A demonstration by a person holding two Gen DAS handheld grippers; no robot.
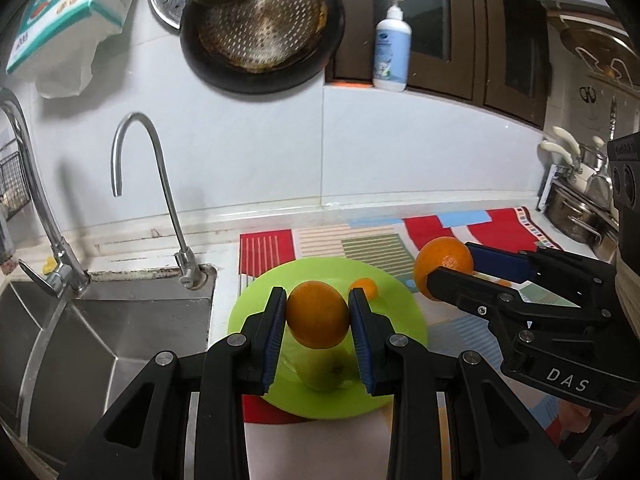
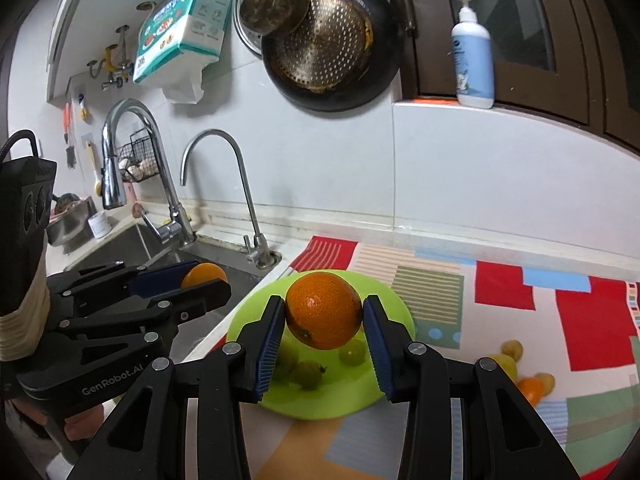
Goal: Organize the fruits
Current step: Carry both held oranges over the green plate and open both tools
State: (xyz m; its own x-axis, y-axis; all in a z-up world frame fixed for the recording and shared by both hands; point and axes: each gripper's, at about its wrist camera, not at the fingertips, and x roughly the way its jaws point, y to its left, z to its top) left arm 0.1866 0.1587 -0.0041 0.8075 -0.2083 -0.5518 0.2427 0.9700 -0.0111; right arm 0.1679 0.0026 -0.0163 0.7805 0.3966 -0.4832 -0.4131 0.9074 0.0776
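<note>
**Two oranges held above the green plate**

Item: my left gripper (image 1: 317,312). Jaws clamped on a smooth orange (image 1: 318,314), blue pads pressed to both its sides; the fruit hangs over the green plate (image 1: 404,320).

Item: my right gripper (image 2: 323,312). Jaws clamped on a larger orange (image 2: 323,310), stem scar facing down and forward, also over the plate.

Item: plate, resting on a patterned cloth (image 2: 516,292) beside the steel sink (image 1: 100,344). On it: small green fruits (image 2: 308,374) and one small orange fruit (image 1: 365,287) near the far rim.

Item: loose fruit on the cloth to the right of the plate, yellowish pieces (image 2: 512,350) and one orange piece (image 2: 530,390).

Item: two faucets (image 1: 160,192) behind the sink.
</note>
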